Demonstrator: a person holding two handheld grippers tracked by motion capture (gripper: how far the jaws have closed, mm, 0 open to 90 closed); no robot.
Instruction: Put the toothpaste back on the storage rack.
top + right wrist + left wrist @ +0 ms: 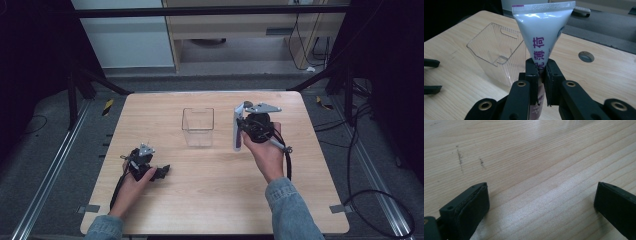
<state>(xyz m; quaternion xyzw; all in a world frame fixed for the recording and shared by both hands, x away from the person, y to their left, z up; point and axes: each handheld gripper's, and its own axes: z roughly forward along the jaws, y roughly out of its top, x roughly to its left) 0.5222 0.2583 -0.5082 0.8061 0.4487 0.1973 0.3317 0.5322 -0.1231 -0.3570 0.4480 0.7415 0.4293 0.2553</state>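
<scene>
Right gripper [541,72] had its fingers [532,75] clamped on the white tube [541,32] near its lower end, crimped end up, tube lifted off the surface [220,200] just right of the clear container [198,126]. Left gripper [541,202] sat low over the surface, fingers wide apart, holding nothing. My read: I should centre the tube over the container's mouth, lower it inside upright, then release, since the long tube could tip the light container.

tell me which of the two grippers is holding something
The right gripper: its jaws are clamped on a white tube with purple print, beside the clear plastic container. The left gripper stands open over bare table.
</scene>
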